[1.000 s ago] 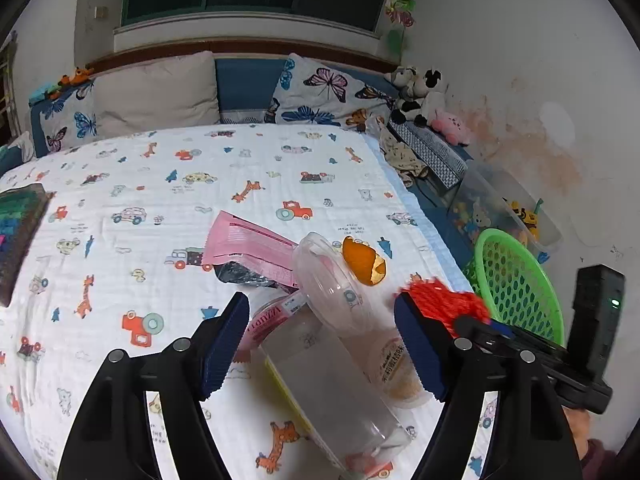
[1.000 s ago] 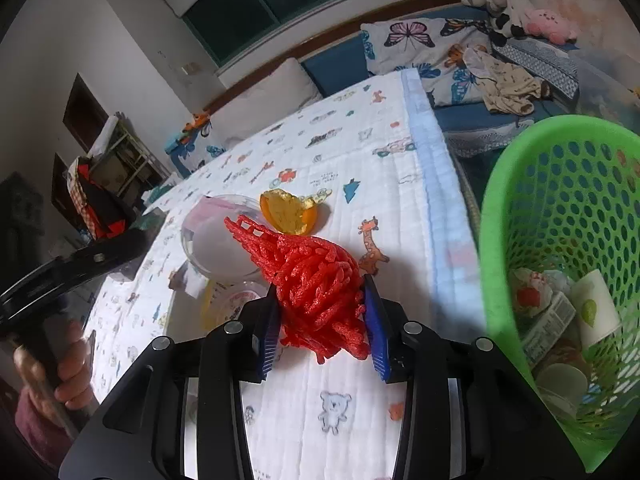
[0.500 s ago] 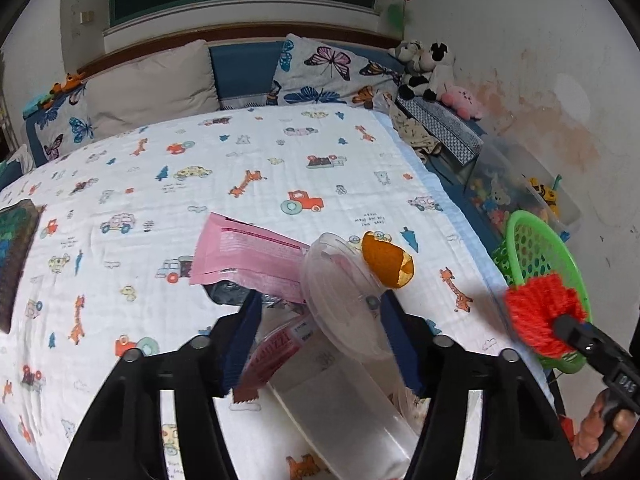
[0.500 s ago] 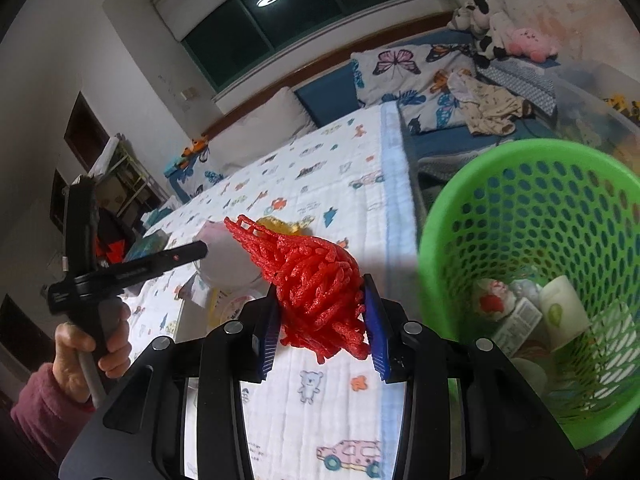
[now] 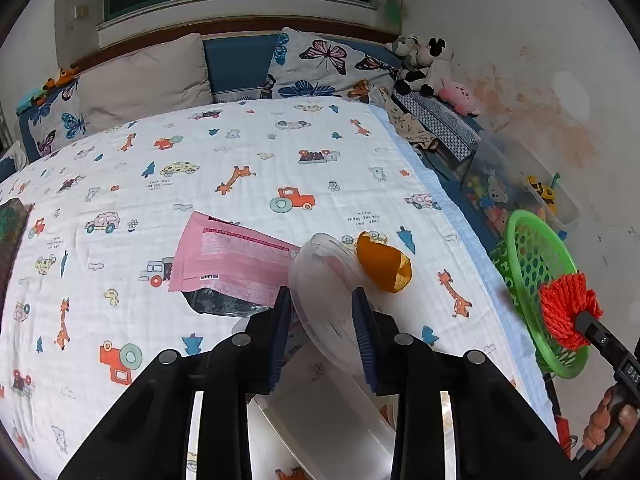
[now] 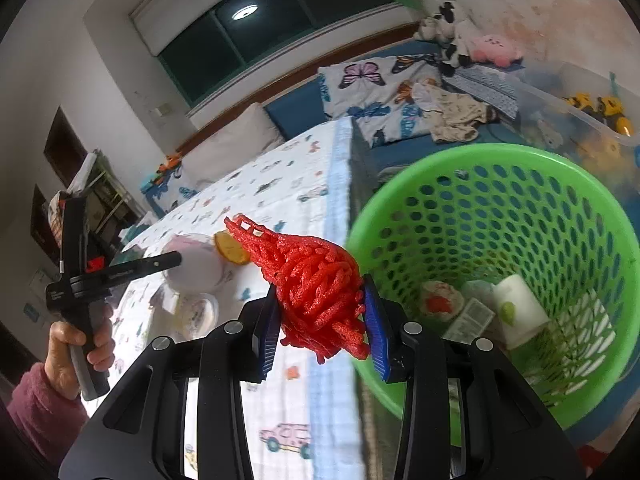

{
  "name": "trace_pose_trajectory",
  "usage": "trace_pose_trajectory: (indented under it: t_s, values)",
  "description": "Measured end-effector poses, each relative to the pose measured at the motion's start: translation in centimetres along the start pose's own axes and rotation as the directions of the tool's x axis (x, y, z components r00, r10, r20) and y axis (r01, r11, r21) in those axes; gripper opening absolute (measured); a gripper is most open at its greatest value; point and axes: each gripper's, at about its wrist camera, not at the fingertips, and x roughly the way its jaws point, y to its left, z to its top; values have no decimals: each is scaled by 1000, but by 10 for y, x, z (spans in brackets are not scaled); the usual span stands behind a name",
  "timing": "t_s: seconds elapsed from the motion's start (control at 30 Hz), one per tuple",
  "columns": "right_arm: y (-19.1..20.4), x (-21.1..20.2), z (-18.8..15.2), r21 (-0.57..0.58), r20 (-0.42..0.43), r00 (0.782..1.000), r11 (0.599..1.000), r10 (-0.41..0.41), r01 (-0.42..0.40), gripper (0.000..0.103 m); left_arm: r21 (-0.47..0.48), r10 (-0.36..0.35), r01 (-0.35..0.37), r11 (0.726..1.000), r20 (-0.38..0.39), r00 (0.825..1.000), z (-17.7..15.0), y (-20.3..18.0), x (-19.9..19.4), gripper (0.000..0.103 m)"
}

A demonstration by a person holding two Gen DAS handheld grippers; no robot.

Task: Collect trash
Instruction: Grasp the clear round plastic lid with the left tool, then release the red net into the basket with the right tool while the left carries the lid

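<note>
Scene: bed (image 5: 248, 148) with a cartoon-print cover holds the litter; a green basket (image 6: 568, 184) stands on the floor just past the bed's right edge.
Right tongs (image 6: 320, 320): clamped on a red foam fruit net (image 6: 316, 280), carried off the bed's edge and just beside the basket's near rim.
Red net versus basket: the net hangs to the left of the basket mouth in the right wrist view, its loose tail pointing back toward the bed; the opening lies right and ahead of these tongs.
Basket contents: paper cups and wrappers already lie at the bottom.
Left tongs (image 5: 320, 332): jaws have just been closing around a clear plastic lid (image 5: 324, 280); the lid's rim sits between the pads, which seem to touch it, though how firm the hold is I cannot tell.
Lid's lie: tilted up on edge, flat face toward the camera, leaning over a clear box (image 5: 332, 420) below it.
Nearby litter: pink packet (image 5: 228, 260) to the left of the lid, orange peel (image 5: 382, 262) just beside it on the right.
Nearer hand: the right one is by far closer to the basket; the left is well apart from it, over the bed.
Judged next need: carry the net right, over the rim, before letting go.
</note>
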Motion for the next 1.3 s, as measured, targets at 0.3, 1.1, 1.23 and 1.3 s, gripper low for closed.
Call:
trace_pose_trajectory:
  t_s: [0.3,1.1,1.23,1.3]
  values:
    - [-25,-15,-4,34,26,997,997,-74,73,39,8,-13,12,1000,20,1000,2,-5,-10,11]
    - [-80,-24,-7,88,11,958,955,-285,283,63,113,-107,94,989,114,988,20,-58,-71,11]
    - [-88,-30,-10,97,9,952,947,-307,305,69,147,-136,120,982,103,985,23,-82,-69,11]
    - [-90,-35,-12,97,16,949,945,-315,312,70,165,-152,135,977,95,984,24,-96,-67,11]
